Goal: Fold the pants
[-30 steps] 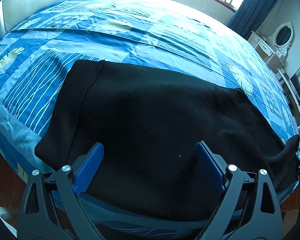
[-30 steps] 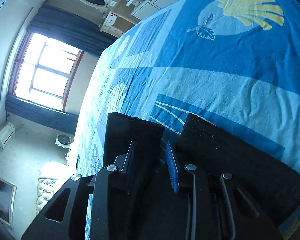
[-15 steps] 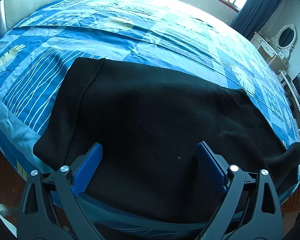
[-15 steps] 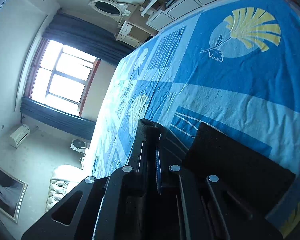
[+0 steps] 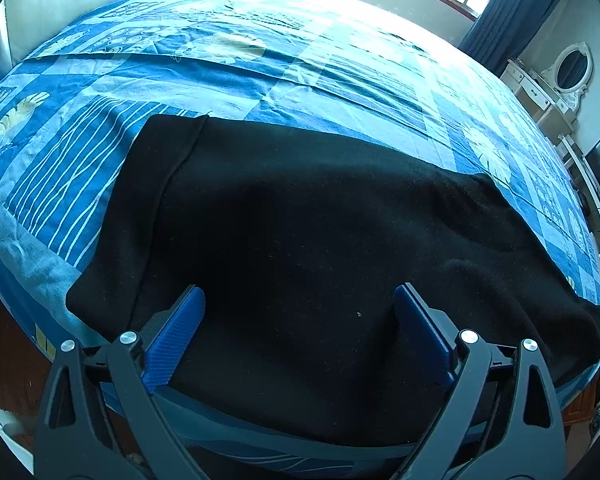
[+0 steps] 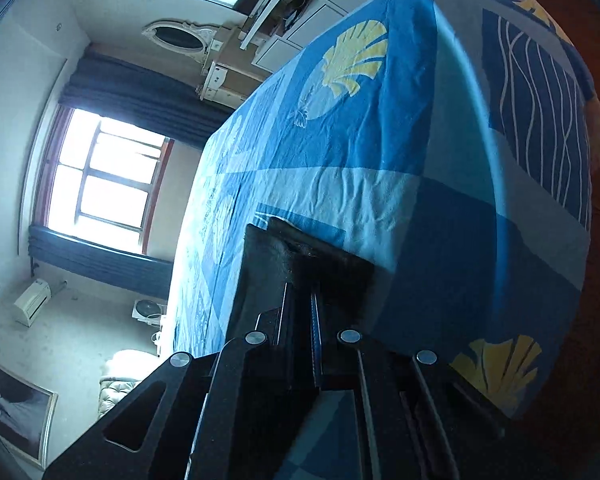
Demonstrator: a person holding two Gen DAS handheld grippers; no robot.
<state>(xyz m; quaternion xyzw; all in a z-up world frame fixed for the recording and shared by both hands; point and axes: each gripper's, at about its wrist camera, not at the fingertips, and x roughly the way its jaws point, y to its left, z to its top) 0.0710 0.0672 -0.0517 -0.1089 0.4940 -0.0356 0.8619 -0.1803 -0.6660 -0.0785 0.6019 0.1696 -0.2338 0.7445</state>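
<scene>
1. Left wrist view: the black pants [image 5: 300, 232] lie spread across the near edge of the bed [image 5: 260, 72]. The left hand-held gripper [image 5: 298, 332] hangs over them with its jaws wide apart, nothing between the pads. Judged from this, it should pin or pinch the near side before the cloth is carried over.
2. Right wrist view: the right hand-held gripper [image 6: 302, 300] is closed tight on a hem end of the pants [image 6: 268, 256], lifted off the bedcover [image 6: 380, 140]. Carry it low and level, keep both layers together, and lay edge on edge.
</scene>
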